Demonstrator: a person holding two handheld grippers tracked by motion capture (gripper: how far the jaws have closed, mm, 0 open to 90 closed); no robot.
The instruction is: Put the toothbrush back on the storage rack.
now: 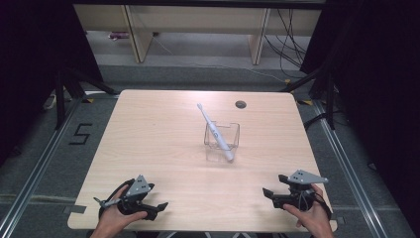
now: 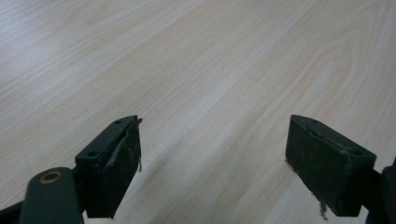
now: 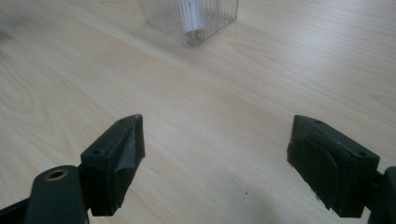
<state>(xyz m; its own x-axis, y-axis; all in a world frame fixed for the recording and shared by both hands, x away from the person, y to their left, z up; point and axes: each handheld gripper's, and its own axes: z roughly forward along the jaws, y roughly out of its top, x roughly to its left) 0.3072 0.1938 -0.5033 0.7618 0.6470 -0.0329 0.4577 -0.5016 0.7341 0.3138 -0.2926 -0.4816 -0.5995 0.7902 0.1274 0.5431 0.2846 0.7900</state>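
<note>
A white electric toothbrush (image 1: pixel 216 133) leans inside a clear square plastic cup (image 1: pixel 234 134) near the middle of the wooden table (image 1: pixel 148 139), its brush head pointing up and to the far left. My left gripper (image 1: pixel 157 208) rests near the front left edge, held by a hand, jaws open with bare wood between them (image 2: pixel 212 163). My right gripper (image 1: pixel 270 196) sits near the front right edge, also open and holding nothing (image 3: pixel 215 163). In the right gripper view the cup's base (image 3: pixel 212 23) with the toothbrush's white handle end (image 3: pixel 190 13) stands ahead of the jaws.
A round cable hole (image 1: pixel 240 104) lies near the table's far edge. Black stands (image 1: pixel 62 94) flank the table on both sides. Beyond are pale cabinet legs (image 1: pixel 138 39) and cables (image 1: pixel 292 44) on the grey floor.
</note>
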